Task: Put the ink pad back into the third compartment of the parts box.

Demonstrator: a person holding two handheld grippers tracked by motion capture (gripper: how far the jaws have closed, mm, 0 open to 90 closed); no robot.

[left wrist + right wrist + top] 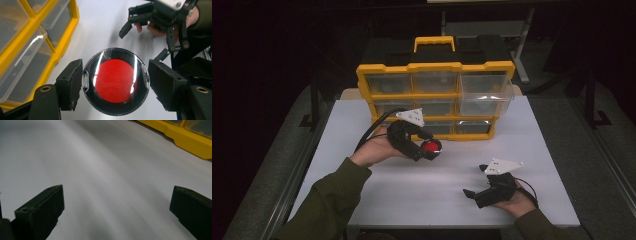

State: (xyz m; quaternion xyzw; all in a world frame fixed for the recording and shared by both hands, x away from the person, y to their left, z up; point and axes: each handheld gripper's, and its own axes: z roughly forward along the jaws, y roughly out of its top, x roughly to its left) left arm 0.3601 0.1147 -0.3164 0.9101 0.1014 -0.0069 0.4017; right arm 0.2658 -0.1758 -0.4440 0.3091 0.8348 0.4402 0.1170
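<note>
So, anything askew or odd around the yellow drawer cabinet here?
One thing: the top right drawer of the cabinet stands pulled out while the others sit flush. Otherwise tidy; the left gripper holds a round red-centred case.

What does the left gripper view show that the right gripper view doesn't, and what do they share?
Left gripper view: the left claw shut on a round black case with a red disc under its clear lid, plus the other hand's claw farther off.

Right gripper view: the right claw with its jaws wide apart and nothing between them.

Both: the white table and part of the yellow drawer cabinet.
</note>
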